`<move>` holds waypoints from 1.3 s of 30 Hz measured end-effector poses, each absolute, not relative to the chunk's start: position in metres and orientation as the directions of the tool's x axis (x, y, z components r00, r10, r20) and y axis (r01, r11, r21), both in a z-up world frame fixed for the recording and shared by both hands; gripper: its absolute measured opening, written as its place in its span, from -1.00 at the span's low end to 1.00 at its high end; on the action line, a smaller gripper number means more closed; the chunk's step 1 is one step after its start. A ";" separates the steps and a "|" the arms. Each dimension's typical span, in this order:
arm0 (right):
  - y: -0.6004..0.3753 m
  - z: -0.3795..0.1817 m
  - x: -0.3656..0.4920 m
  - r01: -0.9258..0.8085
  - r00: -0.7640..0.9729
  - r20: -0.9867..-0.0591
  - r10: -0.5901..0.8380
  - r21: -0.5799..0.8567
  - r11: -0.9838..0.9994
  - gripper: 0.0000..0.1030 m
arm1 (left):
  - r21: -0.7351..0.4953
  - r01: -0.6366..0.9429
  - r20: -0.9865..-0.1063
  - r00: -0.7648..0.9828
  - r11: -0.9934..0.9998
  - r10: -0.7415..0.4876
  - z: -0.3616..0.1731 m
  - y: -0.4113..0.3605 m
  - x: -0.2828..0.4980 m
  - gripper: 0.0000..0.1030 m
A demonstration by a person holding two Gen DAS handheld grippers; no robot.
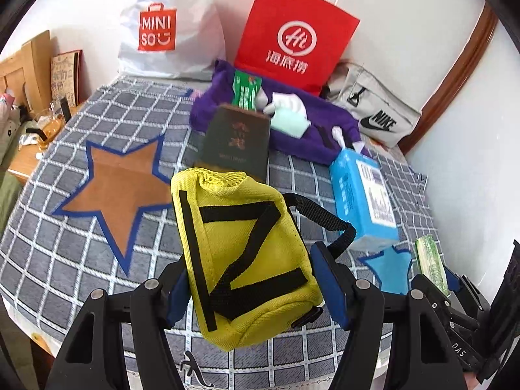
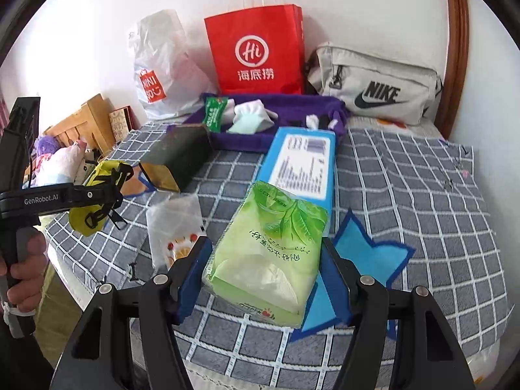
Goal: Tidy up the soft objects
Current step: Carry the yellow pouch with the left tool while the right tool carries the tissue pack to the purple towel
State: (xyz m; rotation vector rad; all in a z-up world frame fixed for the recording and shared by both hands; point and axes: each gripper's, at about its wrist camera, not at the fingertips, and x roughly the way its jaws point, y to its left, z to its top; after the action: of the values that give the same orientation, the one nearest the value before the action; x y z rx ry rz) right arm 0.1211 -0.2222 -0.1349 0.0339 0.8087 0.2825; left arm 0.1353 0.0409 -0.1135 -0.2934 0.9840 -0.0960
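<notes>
Checked bed cover [image 1: 65, 260], bags against wall. Left gripper [image 1: 250, 295] clamped yellow pouch [image 1: 240, 260] across its middle, raised above cover: light, squashy. Right gripper [image 2: 266, 279] clamped green tissue pack [image 2: 269, 253] near its end: soft, slippery film, likely to crush.

NIKE pouch [image 2: 373, 87]; MINISO bag [image 1: 169, 29]
</notes>
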 end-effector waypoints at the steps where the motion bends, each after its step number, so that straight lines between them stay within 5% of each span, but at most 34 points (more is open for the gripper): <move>1: -0.221 -0.133 0.122 -0.239 0.658 -0.706 0.262 0.135 0.962 0.27 | -0.287 -0.052 -0.803 0.557 0.957 -0.211 -0.111 0.041 0.136 0.28; 39: -0.229 -0.084 0.237 -0.210 0.722 -0.656 0.218 0.092 0.973 0.27 | -0.257 -0.062 -0.787 0.592 0.965 -0.171 -0.081 0.054 0.243 0.28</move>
State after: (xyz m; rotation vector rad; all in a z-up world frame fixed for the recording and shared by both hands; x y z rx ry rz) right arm 0.2371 -0.2286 -0.0840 0.0113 0.7261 0.2363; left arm 0.2435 0.0536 -0.0807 -0.2695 0.9379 -0.0647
